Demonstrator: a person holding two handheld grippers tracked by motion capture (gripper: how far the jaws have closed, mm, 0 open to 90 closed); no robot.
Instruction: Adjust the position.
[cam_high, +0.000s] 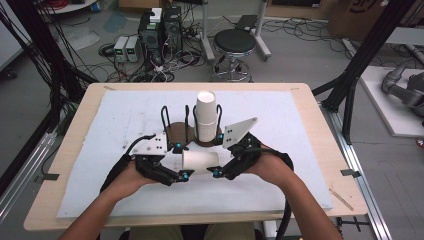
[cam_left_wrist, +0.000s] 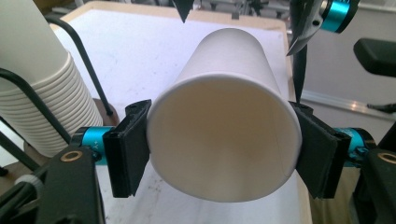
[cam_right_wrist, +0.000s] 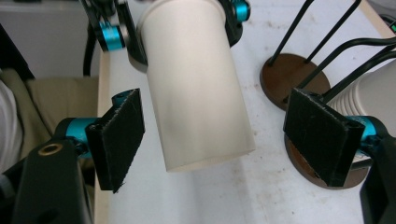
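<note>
A single white paper cup (cam_high: 200, 161) lies on its side in the air between my two grippers, low over the mat. My left gripper (cam_high: 181, 161) is shut on it near the rim, with a pad pressing each side of the open mouth (cam_left_wrist: 224, 140). My right gripper (cam_high: 218, 155) stands open around the cup's closed base (cam_right_wrist: 196, 88), its pads (cam_right_wrist: 119, 137) clear of the wall on both sides. Just behind, a tall stack of white cups (cam_high: 206, 115) stands upright in a black wire holder (cam_high: 180, 132) with round brown bases.
A white mat (cam_high: 125, 120) covers most of the wooden table (cam_high: 80, 150). The holder's empty left slot has bare wire loops (cam_high: 165, 117). Beyond the table's far edge are a black stool (cam_high: 234, 42) and computer boxes with cables (cam_high: 160, 35) on the floor.
</note>
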